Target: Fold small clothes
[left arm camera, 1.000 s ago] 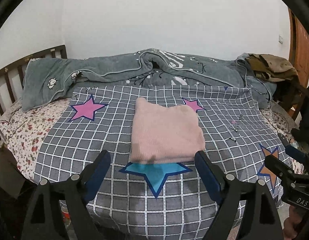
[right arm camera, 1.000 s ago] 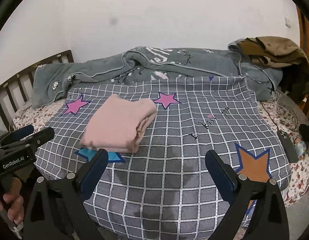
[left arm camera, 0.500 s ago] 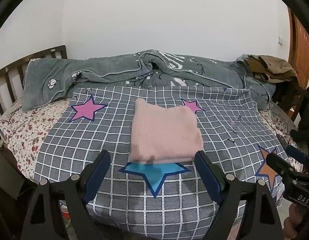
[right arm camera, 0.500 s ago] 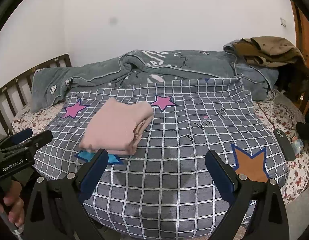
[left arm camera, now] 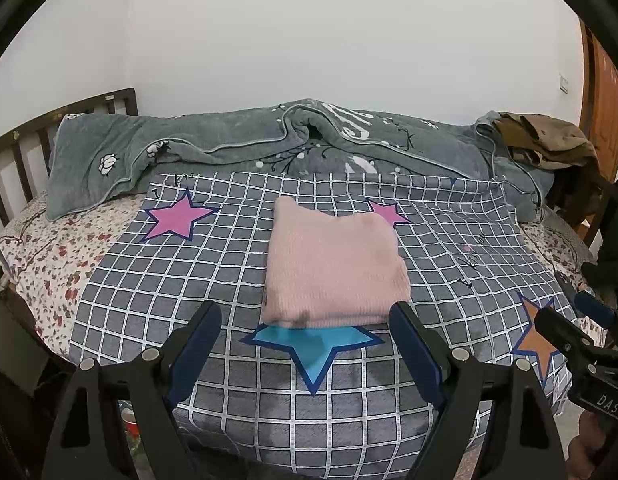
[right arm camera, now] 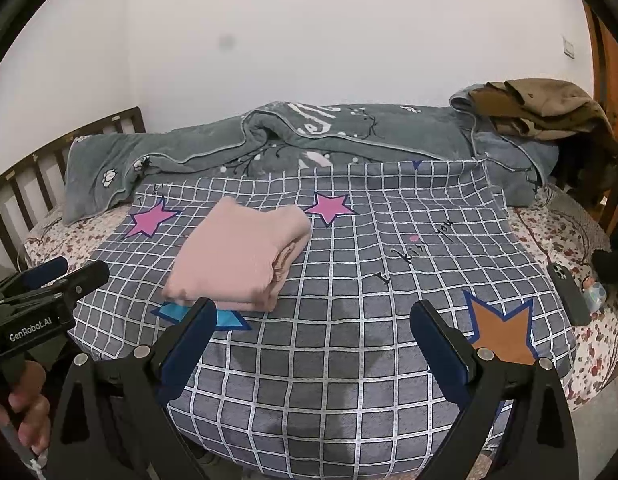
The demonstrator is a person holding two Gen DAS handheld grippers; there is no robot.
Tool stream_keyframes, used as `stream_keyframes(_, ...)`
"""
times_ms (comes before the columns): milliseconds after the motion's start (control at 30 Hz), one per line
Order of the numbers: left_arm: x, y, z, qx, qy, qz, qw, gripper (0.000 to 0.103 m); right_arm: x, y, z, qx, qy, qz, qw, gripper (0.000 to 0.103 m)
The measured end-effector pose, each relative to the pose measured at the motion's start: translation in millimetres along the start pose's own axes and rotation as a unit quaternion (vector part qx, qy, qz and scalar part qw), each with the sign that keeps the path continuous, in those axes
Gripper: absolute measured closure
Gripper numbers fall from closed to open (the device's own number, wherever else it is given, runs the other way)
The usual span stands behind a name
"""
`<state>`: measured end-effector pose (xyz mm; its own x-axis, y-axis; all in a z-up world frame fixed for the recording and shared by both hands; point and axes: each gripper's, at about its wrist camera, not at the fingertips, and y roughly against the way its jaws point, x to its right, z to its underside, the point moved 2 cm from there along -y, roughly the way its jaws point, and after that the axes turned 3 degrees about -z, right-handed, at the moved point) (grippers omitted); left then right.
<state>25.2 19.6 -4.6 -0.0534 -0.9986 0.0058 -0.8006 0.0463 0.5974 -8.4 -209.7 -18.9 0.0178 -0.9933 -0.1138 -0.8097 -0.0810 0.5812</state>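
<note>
A pink garment (left arm camera: 333,268) lies folded into a neat rectangle on the grey checked sheet (left arm camera: 213,280) with coloured stars. It also shows in the right wrist view (right arm camera: 239,254), left of centre, with its layered edge facing right. My left gripper (left arm camera: 305,340) is open and empty, held just short of the garment's near edge, above the blue star. My right gripper (right arm camera: 313,336) is open and empty over bare sheet, to the right of the garment. The left gripper (right arm camera: 49,280) also shows at the left edge of the right wrist view.
A rumpled grey blanket (left arm camera: 269,148) lies along the back of the bed. Brown clothes (right arm camera: 549,104) are heaped at the far right. A dark phone (right arm camera: 569,292) lies on the floral mattress at right. A wooden headboard (left arm camera: 13,152) stands at left.
Both grippers have drawn back a little from the bed and risen slightly. The folded garment has not moved. Both grippers stay open.
</note>
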Motion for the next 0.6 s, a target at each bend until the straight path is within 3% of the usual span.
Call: stream_keyframes(600, -3.0, 3.1, -0.9, 0.001, 0.004, -0.005, 1.0000, 0.018, -3.9, 3.0, -0.4, 0.006, 0.008, 0.001, 1.000, 0.007)
